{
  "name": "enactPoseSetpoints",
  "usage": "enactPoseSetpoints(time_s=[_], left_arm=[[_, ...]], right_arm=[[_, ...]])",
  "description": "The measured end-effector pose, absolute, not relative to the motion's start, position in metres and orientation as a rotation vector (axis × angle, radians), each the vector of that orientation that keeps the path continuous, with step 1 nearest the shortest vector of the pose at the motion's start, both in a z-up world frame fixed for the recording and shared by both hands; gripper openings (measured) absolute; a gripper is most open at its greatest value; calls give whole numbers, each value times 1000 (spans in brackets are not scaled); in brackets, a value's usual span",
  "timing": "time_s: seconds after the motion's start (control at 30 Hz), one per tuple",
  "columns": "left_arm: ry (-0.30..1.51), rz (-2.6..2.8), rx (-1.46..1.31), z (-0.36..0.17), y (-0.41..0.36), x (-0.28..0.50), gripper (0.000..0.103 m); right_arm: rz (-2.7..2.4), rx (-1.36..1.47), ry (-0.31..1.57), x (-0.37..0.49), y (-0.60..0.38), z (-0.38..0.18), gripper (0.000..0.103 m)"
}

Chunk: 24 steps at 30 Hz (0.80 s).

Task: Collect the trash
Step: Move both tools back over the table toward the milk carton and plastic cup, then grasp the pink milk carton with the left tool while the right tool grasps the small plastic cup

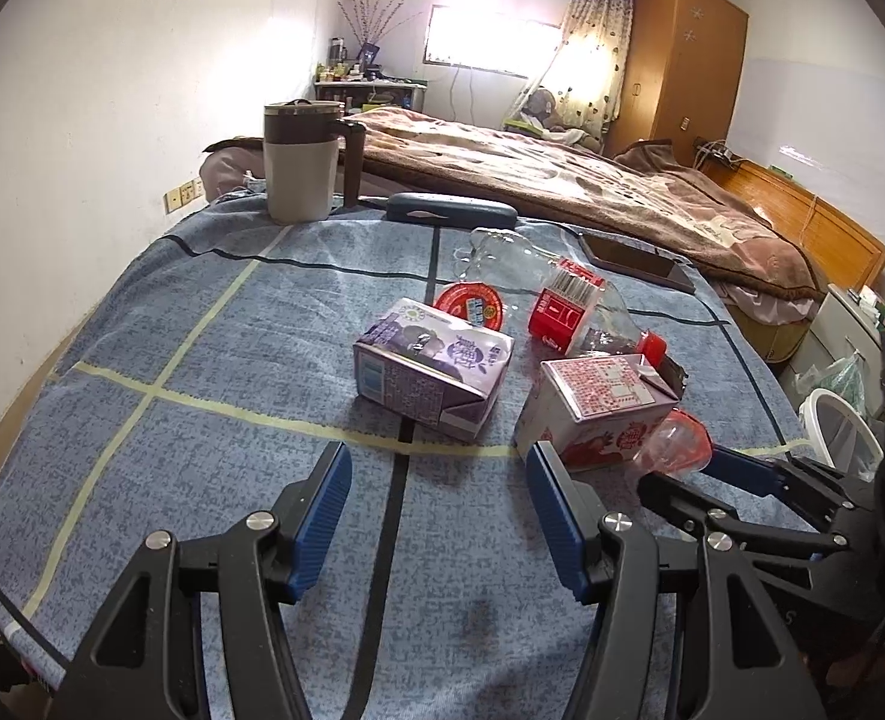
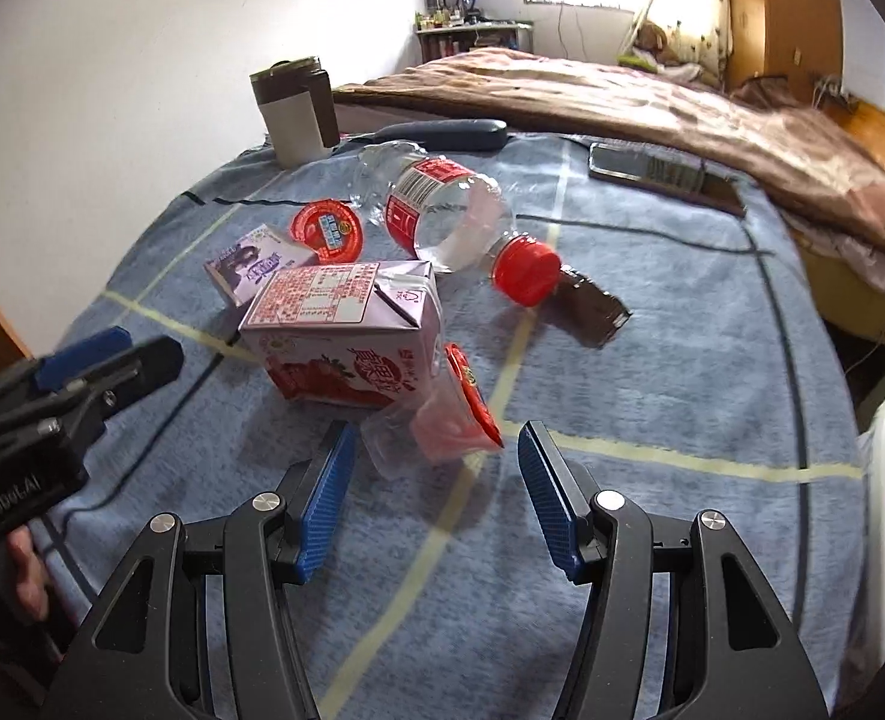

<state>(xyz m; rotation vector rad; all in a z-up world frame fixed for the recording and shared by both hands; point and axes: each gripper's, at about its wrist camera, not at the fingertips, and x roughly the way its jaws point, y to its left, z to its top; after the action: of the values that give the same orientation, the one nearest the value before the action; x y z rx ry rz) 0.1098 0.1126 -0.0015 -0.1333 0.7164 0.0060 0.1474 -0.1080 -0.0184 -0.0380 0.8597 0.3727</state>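
On the blue checked tablecloth (image 1: 202,360) lie a purple carton (image 1: 430,360), a strawberry carton (image 1: 592,408), a clear bottle with a red cap (image 1: 562,300), a red-lidded jelly cup (image 1: 469,303) and a tipped clear cup with a red lid (image 1: 676,441). My left gripper (image 1: 439,504) is open, just short of the purple carton. My right gripper (image 2: 436,480) is open, with the tipped cup (image 2: 436,420) just ahead between its fingers. The strawberry carton (image 2: 346,330), bottle (image 2: 442,210), purple carton (image 2: 250,261) and jelly cup (image 2: 325,228) lie beyond.
A mug (image 1: 301,162), a dark case (image 1: 448,210) and a phone (image 1: 634,264) sit at the table's far edge. A dark wrapper (image 2: 592,306) lies by the bottle cap. A white bin (image 1: 841,432) stands right of the table. A bed (image 1: 562,180) lies behind.
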Motion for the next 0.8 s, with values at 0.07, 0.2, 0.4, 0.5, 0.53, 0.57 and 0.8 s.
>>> enactPoseSetpoints(time_s=[0.07,0.2,0.4,0.5,0.53,0.57,0.8], left_arm=[[723,-10,-140,-1,112,114,63],[724,-60,-127,3,104,121,63],[716,-123,-122,7,95,132,66],[695,-154,-102,11,87,135,66],[696,-167,-98,11,85,136,66],[705,-183,-93,9,82,140,67],[776,-231,-79,-4,63,154,67]], right_arm=[[349,-41,865,149,-110,-19,58],[333,-42,857,148,-115,-19,54],[315,-46,848,147,-123,-19,54],[306,-34,853,147,-130,-19,54],[303,-30,854,147,-133,-19,54],[297,-28,854,146,-135,-19,54],[265,-3,853,138,-154,-18,54]])
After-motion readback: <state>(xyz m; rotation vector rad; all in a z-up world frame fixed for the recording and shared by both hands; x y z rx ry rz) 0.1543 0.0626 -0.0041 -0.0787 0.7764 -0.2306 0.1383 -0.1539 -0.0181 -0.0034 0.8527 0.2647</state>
